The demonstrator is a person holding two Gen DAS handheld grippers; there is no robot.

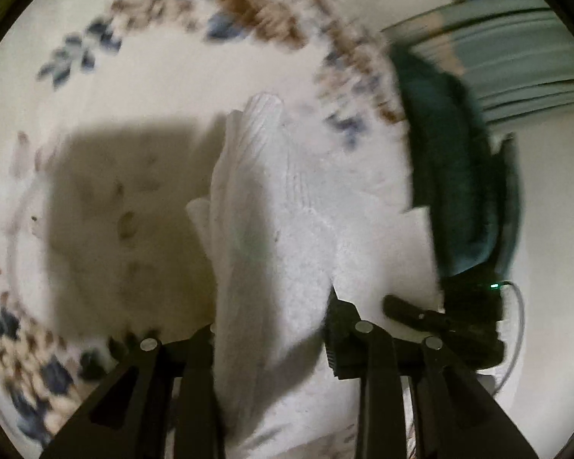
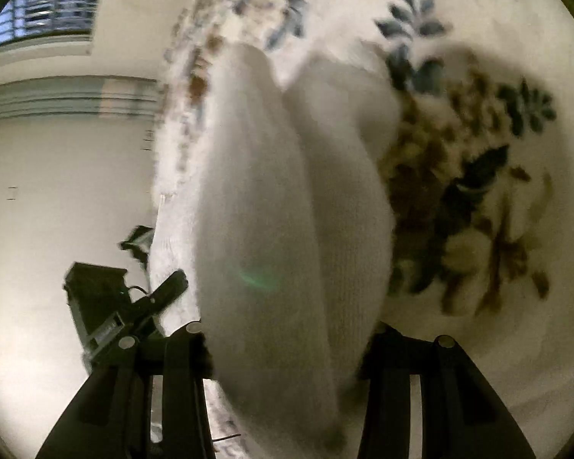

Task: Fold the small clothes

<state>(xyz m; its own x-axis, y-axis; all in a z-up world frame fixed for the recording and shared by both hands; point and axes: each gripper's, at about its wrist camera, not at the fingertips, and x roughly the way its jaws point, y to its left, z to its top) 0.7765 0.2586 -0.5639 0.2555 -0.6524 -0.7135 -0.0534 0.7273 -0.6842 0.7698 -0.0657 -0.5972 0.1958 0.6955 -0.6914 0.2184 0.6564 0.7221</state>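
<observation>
A white knitted garment [image 1: 271,237] hangs bunched between the fingers of my left gripper [image 1: 271,329], which is shut on it above the floral rug. In the right wrist view the same white garment [image 2: 287,229] fills the space between the fingers of my right gripper [image 2: 287,329], which is shut on it. The cloth droops forward in two rounded folds and hides the fingertips of both grippers. The right gripper [image 1: 432,317] also shows at the right in the left wrist view, and the left gripper [image 2: 149,306] shows at the left in the right wrist view.
A cream rug with blue and brown flowers [image 1: 95,49] [image 2: 478,176] lies under the garment. A dark green cloth [image 1: 451,160] lies by the rug's right edge. Bare pale floor [image 2: 57,210] and a window [image 2: 49,4] lie beyond the rug.
</observation>
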